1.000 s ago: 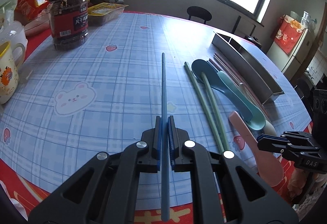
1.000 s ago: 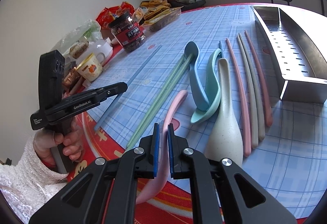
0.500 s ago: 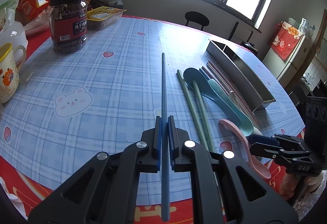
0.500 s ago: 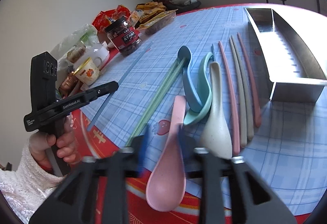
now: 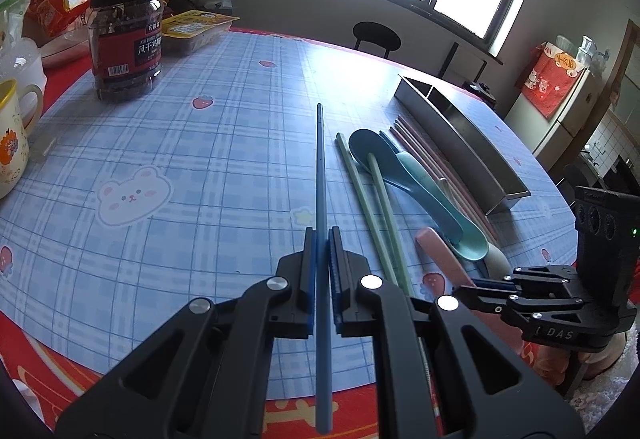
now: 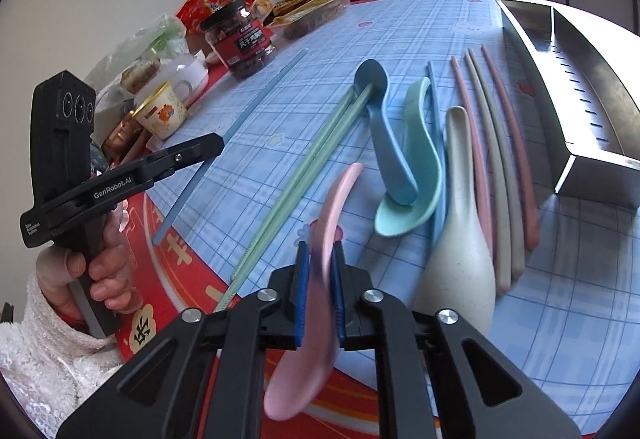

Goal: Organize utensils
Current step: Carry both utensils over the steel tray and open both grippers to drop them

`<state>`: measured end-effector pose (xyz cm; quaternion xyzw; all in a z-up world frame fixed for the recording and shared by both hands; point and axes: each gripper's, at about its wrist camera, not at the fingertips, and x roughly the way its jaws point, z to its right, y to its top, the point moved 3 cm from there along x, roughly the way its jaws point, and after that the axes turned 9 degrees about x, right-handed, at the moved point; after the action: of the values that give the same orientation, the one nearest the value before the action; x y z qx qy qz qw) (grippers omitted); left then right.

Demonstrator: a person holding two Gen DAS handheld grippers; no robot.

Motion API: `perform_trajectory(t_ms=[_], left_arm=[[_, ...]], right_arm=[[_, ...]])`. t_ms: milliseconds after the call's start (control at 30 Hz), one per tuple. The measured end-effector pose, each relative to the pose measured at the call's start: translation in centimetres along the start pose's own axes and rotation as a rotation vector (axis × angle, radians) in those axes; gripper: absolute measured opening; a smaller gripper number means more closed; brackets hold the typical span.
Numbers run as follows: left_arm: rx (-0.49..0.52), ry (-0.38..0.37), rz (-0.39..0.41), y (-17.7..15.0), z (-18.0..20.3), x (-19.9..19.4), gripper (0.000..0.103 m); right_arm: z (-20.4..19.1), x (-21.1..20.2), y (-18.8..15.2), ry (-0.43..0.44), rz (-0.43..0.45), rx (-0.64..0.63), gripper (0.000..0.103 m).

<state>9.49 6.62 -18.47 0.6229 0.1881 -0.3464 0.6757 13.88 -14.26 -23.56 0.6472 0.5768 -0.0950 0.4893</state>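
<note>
Hard to read: pink spoon (image 6: 316,303) is motion-blurred in the right wrist view, bowl end smeared below the pads; in the left wrist view only its handle shows, the rest is behind the right gripper (image 5: 476,283). Blue chopstick's (image 5: 321,199) near end runs down past the left gripper's own body and is cut off close to the frame edge. Cream spoon (image 6: 456,239) is mostly covered by the teal spoon (image 5: 440,199) from the left camera. Metal tray (image 6: 592,91) interior only partly visible, right end clipped. Left gripper (image 5: 319,239): jaws pressed onto the blue chopstick, which sits centred between the pads and points straight ahead over the plaid tablecloth (image 5: 200,159), far tip toward the window. A hand (image 6: 96,271) in a white fuzzy sleeve wraps the left handle, gripper angled down toward the table. Middle of the table, left to right: two green chopsticks (image 6: 304,175) side by side with tips on the dark blue spoon (image 6: 384,143), then the teal spoon overlapping it, the cream spoon, then pink and beige chopsticks (image 6: 496,167) lying parallel just beside the tray. Right gripper (image 6: 320,279): jaws clamped on the pink spoon's handle, handle tip forward, bowl hanging back under the fingers; gripper tilted down at the table's near edge. Can't tell whether the spoon is clear of the cloth.
</note>
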Motion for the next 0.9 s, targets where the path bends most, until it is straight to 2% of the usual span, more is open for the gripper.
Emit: perform_trajectory(t_ms=[133,233,367,533,733,833,900], left_arm=[[-0.019,-0.023,0.0,0.2,0.0,0.0,0.01],[-0.035,-0.042,-0.002,0.6,0.3,0.0,0.01],[-0.061,-0.074,-0.01,2.0,1.0,0.6,0.01],[-0.123,-0.15,-0.007,5.5,3.1,2.2,0.01],[-0.14,-0.209,0.032,11.5,8.0,5.4,0.01],[-0.167,-0.243,0.024,14.0,10.5,7.8,0.01],[-0.201,-0.263,0.007,15.5,11.9,9.7,0.01]], right_arm=[[0.0,-0.4,0.1,0.014,0.015,0.002,0.007],[0.2,-1.0,0.5,0.063,0.03,0.03,0.007],[0.6,-3.1,2.3,0.078,0.095,0.012,0.007],[2.4,-6.7,6.2,-0.006,0.218,-0.059,0.007],[7.8,-8.6,11.7,-0.156,0.325,-0.066,0.007],[10.7,-8.5,13.3,-0.177,0.348,-0.018,0.007],[12.1,-8.3,13.7,-0.161,0.359,0.009,0.007]])
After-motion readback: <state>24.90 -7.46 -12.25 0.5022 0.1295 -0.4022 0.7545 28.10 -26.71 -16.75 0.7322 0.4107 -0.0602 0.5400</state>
